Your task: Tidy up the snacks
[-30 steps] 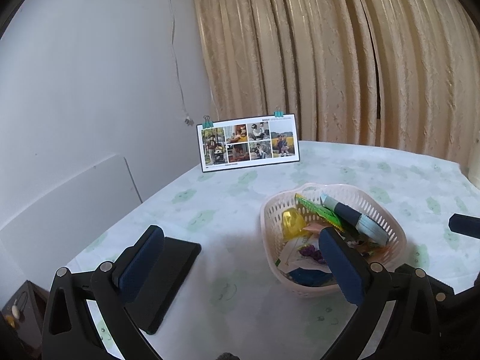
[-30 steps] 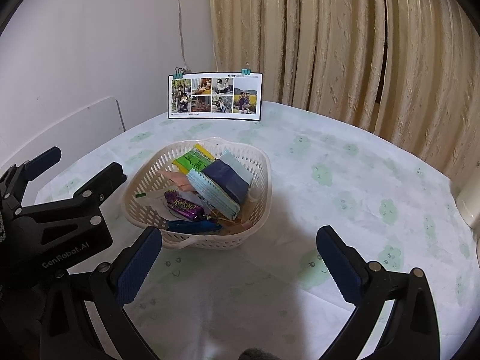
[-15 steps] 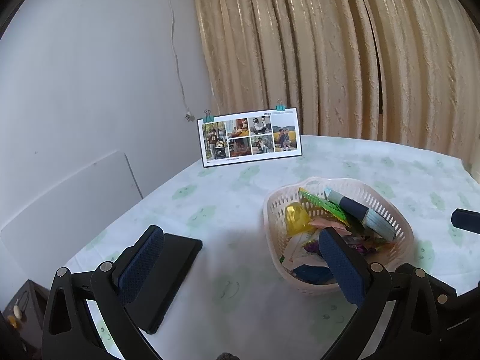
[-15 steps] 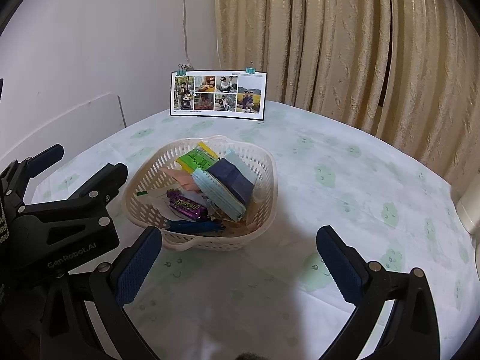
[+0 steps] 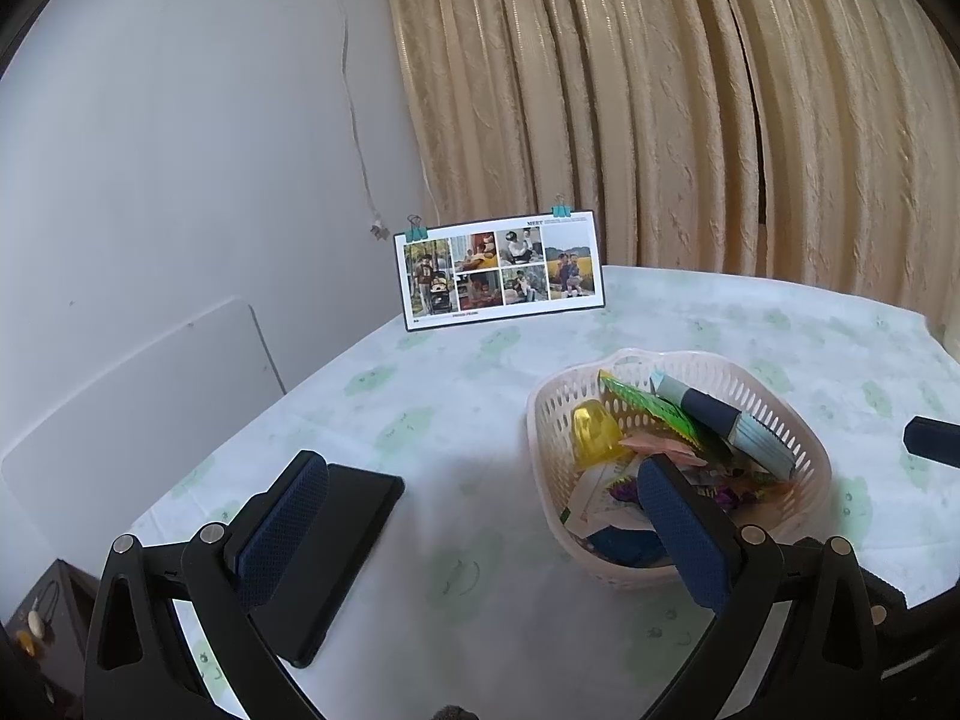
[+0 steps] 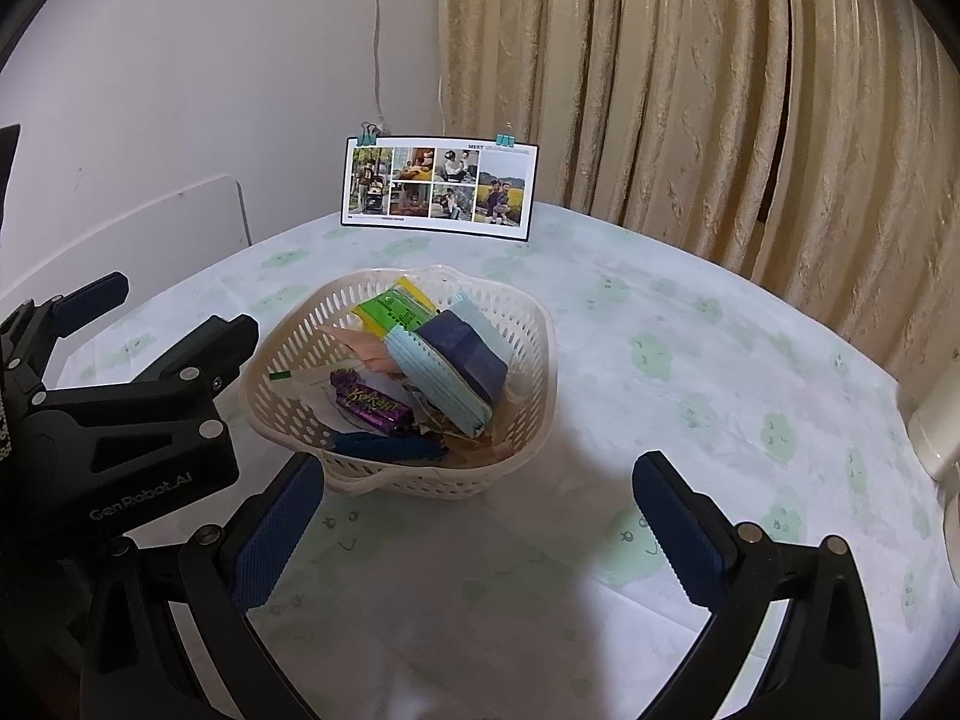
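Your left gripper [image 5: 480, 516] and your right gripper [image 6: 477, 516] both hover above the table [image 6: 690, 324] with fingers spread wide and nothing between them. The basket [image 6: 522, 456] is the landmark: it stands on the table and holds the snacks, among them a purple candy bar [image 6: 372, 407], a green packet [image 6: 393, 312] and a pack of blue masks [image 6: 435, 381]. The photo card [image 6: 438, 187] stands upright behind the basket. Only your left view shows the yellow jelly cup [image 5: 594, 432] inside the basket and the black tablet [image 5: 342, 546] lying flat, well to the left of the basket. Only your right view reads the candy bar's label.
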A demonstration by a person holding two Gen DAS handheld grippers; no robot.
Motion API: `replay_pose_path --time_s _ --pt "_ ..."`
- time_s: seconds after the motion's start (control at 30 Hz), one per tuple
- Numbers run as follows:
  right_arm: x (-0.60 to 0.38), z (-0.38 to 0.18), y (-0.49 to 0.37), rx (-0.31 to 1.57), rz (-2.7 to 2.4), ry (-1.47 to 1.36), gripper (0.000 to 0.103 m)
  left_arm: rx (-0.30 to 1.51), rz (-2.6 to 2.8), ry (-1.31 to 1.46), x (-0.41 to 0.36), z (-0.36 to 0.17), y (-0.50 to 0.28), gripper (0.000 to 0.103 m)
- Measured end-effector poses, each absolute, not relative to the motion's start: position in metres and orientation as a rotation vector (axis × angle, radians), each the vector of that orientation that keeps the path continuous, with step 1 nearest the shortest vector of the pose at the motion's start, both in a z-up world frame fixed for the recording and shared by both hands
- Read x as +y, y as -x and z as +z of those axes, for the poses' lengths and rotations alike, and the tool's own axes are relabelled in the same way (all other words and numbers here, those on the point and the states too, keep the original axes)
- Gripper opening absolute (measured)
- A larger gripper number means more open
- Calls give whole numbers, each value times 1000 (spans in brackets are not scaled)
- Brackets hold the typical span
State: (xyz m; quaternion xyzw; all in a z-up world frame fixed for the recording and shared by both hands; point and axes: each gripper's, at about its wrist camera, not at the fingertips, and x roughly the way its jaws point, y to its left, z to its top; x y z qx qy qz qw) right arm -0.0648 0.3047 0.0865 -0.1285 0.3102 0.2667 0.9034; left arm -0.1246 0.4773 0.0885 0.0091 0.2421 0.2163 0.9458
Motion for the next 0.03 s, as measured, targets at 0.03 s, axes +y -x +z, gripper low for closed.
replay_pose_path --time_s 0.03 --pt "305 86 64 646 549 265 103 494 441 -19 477 88 124 102"
